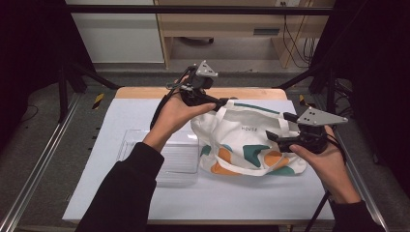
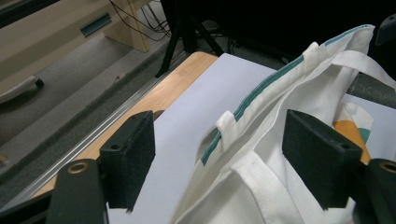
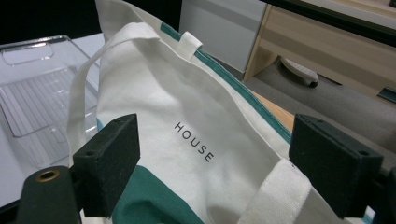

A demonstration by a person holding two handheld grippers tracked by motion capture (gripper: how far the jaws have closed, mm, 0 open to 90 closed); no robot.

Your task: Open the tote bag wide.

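I'm working the tote bag [image 1: 249, 142] open at frame centre — left gripper [image 2: 219, 154] and right gripper [image 3: 205, 163] fingers spread, straddling its rim; next, pinch it

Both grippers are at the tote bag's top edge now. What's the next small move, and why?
Probably shut the left gripper on the tote bag rim: its jaws stand open with the teal-trimmed edge and a handle strap between them. The right gripper is open too, straddling the other strap.
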